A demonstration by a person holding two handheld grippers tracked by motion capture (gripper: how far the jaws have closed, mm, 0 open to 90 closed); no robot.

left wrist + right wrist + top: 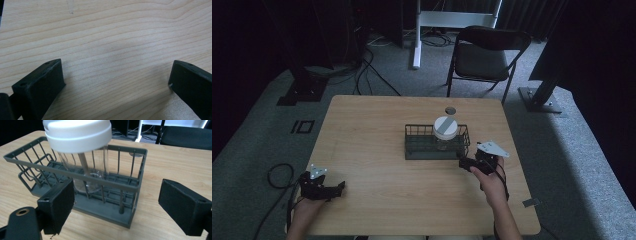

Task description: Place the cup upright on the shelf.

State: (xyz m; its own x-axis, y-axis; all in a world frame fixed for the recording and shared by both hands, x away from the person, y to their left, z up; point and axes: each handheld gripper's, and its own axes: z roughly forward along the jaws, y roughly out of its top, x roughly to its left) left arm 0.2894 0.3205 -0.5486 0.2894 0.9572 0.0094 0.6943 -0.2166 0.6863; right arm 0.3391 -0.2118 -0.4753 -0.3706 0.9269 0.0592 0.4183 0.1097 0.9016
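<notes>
Two grippers stand open: right gripper (pixel 116 206) faces the wire basket (pixel 30 160) holding the upright jar (pixel 85 170); left gripper (pixel 116 80) idles over bare surface (pixel 112 32). Risk: fingers snag basket wires (not glass), tipping the top-heavy jar.

A clear jar (pixel 87 167) with a white lid (pixel 77 133) stands upright inside a grey wire basket (pixel 117 202). The right gripper (pixel 116 202) sits near the basket's end, jaws spread wide.

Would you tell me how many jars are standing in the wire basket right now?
1: a clear jar with a white lid stands in the wire basket, towards its right end in the high view.
</notes>
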